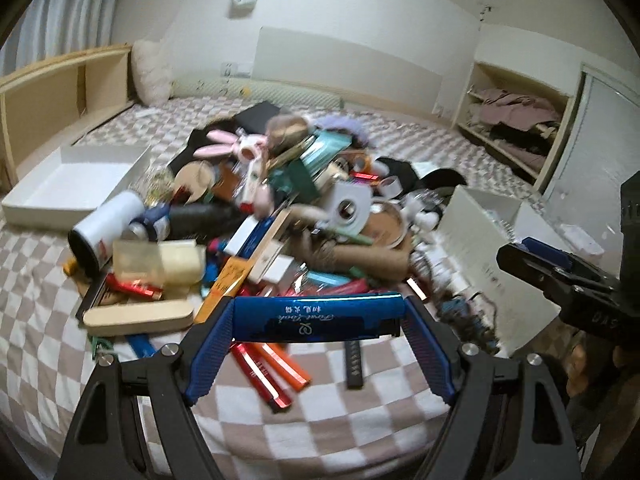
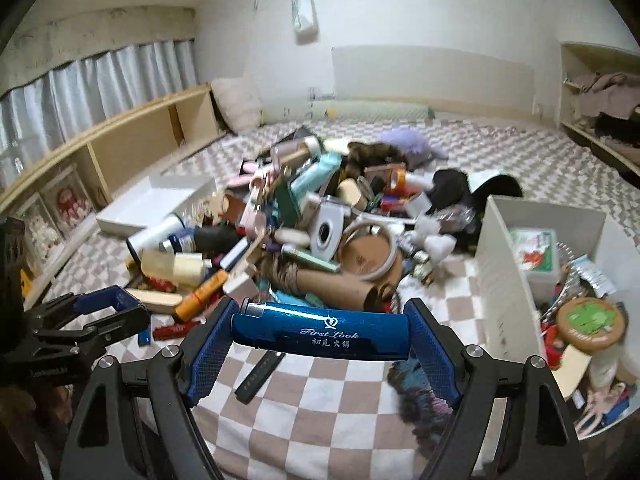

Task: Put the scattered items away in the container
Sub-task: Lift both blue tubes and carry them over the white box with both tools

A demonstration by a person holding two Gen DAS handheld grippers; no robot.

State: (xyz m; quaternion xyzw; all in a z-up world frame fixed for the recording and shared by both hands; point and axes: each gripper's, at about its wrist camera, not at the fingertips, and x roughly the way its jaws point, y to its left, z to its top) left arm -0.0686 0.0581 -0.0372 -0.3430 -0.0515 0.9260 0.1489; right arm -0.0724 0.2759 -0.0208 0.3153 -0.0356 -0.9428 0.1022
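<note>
Grips a blue lighter (image 1: 312, 320) crosswise in the left gripper (image 1: 320, 306), fingers clenched on its two ends, above the checked bed cover (image 1: 320, 412) near the bed's front edge. Grips a second blue lighter (image 2: 320, 334) the same way in the right gripper (image 2: 322, 312), likewise clear of the cover.

Leaves the heap of clutter (image 1: 288, 208) in the middle of the bed: bottles, tape rolls, boxes, a pink rabbit toy, red and orange sticks spilling toward the front edge. Shows the white container (image 2: 492, 264) at the bed's right edge, already part-filled with packets and a round wooden lid. Shows a shallow white tray (image 1: 72, 176) at the left edge, apparently bare.

Appears to be the carrying step: both lighters picked, neither yet dropped off.

Calls next for swinging the right gripper across to the container's open top and loosening only once past its near wall. Calls for the left gripper to follow, crossing well over the heap's near corner so that nothing gets knocked, and for keeping the two grippers apart at the container's mouth.
</note>
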